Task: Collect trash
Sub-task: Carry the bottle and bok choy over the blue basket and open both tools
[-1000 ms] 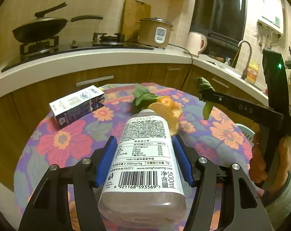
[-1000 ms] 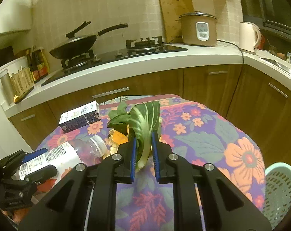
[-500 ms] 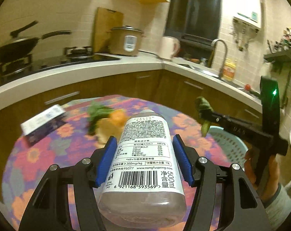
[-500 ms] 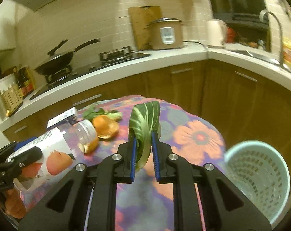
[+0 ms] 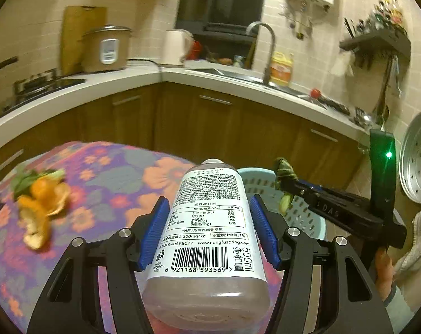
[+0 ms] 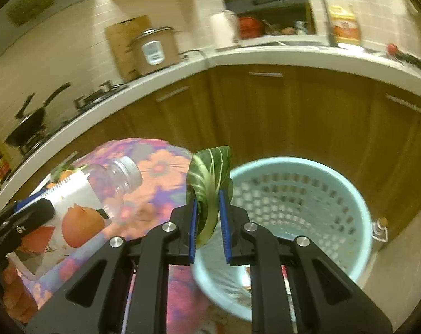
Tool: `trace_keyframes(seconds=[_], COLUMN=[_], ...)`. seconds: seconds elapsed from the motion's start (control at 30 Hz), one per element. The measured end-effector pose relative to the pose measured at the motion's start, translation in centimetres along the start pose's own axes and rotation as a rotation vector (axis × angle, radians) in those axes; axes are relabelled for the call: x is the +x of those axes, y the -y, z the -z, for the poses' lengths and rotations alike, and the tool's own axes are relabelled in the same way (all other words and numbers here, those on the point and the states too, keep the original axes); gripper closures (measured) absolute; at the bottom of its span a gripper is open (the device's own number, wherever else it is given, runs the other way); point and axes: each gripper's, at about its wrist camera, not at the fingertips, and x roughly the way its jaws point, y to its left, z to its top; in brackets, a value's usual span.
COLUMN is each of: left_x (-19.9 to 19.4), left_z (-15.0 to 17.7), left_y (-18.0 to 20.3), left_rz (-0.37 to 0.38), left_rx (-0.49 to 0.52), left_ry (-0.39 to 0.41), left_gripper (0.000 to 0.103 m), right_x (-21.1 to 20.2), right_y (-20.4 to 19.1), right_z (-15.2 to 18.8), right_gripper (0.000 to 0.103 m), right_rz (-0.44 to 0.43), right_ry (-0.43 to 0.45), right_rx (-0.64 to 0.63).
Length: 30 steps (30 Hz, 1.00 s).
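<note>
Fingers point(image 5: 209, 233) clamp smooth plastic bottle point(image 5: 210, 222); right fingers point(image 6: 207, 222) pinch veined leaf point(image 6: 210, 178).

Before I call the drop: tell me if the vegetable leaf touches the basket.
Apart. In the right wrist view the vegetable leaf sits clamped in the right gripper, above the basket rim.

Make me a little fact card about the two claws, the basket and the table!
left claw: shut on clear plastic bottle with white label
right claw: shut on green leafy vegetable scrap
basket: pale blue perforated plastic basket, beside the table, just beyond the right claw
table: flowered purple tablecloth with orange peel
</note>
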Motion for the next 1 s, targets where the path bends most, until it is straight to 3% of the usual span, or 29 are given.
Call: trace_keyframes(seconds=[0.23, 0.47, 0.67, 1.0], left_x=[5.2, 8.8, 10.8, 11.9], left_z=[-1.1, -1.2, -1.0, -0.8], left_y=[4.2, 5.9, 6.4, 6.7], left_rz=[0.048, 0.076, 0.085, 0.098], left_rx=[0.033, 0.013, 0.009, 0.004], left_ry=[-0.054, -0.109, -0.146, -0.171], left_gripper=[0.045, 0.045, 0.045, 0.045], right_x=[1.3, 2.6, 3.1, 2.7], right_y=[3.4, 5.8, 8.1, 9.5], right_z=[0.7, 1.4, 1.8, 1.5], right_gripper=[0.091, 0.089, 0.078, 0.078], right_rz=[0.138, 0.145, 0.132, 0.129], right_ry=[-0.037, -0.090, -0.110, -0.108], right_rx=[0.004, 0.060, 0.131, 0.177])
